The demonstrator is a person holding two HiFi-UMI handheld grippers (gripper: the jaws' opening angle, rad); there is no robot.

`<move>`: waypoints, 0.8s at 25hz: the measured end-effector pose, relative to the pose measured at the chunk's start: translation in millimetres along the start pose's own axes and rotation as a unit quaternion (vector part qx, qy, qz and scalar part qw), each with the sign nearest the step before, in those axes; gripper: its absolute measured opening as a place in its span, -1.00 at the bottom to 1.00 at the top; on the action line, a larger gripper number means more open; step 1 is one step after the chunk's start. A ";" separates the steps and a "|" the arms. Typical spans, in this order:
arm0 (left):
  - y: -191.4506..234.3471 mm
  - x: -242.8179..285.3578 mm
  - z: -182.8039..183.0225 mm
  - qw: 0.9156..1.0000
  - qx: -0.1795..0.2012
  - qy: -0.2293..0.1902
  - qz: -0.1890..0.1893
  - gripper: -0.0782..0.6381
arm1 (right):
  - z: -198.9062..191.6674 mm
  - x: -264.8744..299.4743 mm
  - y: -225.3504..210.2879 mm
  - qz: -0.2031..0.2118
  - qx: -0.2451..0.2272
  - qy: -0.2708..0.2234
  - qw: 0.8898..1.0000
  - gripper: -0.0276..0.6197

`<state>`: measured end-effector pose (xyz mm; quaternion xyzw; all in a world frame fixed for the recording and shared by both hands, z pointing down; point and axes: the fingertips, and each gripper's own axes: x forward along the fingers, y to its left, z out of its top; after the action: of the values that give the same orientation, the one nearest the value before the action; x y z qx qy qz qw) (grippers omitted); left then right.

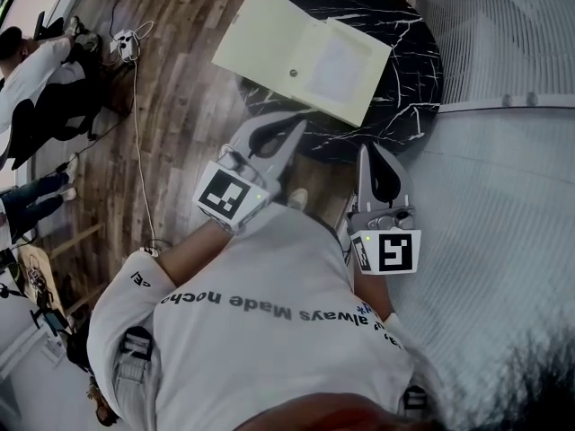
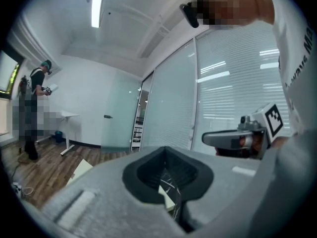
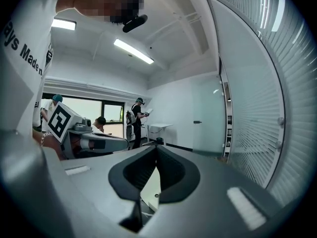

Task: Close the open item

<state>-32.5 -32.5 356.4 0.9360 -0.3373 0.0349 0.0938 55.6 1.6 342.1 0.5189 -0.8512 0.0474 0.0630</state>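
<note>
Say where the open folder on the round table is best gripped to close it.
Likely the plain left leaf of the folder, at its outer edge. It lies flat yet juts past the table, leaving room beneath. Come from that floor side with the left claw, now shut, and swing the leaf over the other half.

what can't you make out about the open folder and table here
Head view: whether anything is printed inside the folder, too pale and small; the near edge of the table, behind left gripper and right gripper.
Left gripper view: most of the folder, behind that gripper's body.
Right gripper view: the same, only a sliver shows.
</note>
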 end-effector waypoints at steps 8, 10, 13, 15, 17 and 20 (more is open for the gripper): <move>67.8 30.8 18.9 1.000 0.000 -0.009 -0.018 -0.77 | 14.5 72.9 -15.7 -0.014 -0.004 0.008 1.000 -0.91; 76.2 34.2 20.9 1.000 0.004 -0.007 -0.023 -0.77 | 18.0 81.9 -16.6 -0.017 -0.005 0.008 1.000 -0.91; 84.2 39.6 25.4 1.000 0.008 -0.007 -0.027 -0.77 | 21.1 90.2 -18.2 -0.022 -0.006 0.004 1.000 -0.91; 85.3 43.1 27.5 0.999 0.007 -0.009 -0.030 -0.77 | 22.3 92.6 -20.9 -0.025 -0.006 0.003 1.000 -0.91; 85.1 47.2 27.6 0.999 0.007 -0.007 -0.034 -0.77 | 24.1 95.6 -24.4 -0.028 -0.006 0.001 1.000 -0.91; 84.0 56.6 29.2 0.999 0.015 -0.007 -0.041 -0.77 | 27.3 101.1 -30.4 -0.029 -0.007 -0.004 1.000 -0.91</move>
<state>-42.4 -137.0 347.8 0.9506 -0.2988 0.0291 0.0791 35.2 -105.0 331.4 0.5431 -0.8363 0.0376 0.0647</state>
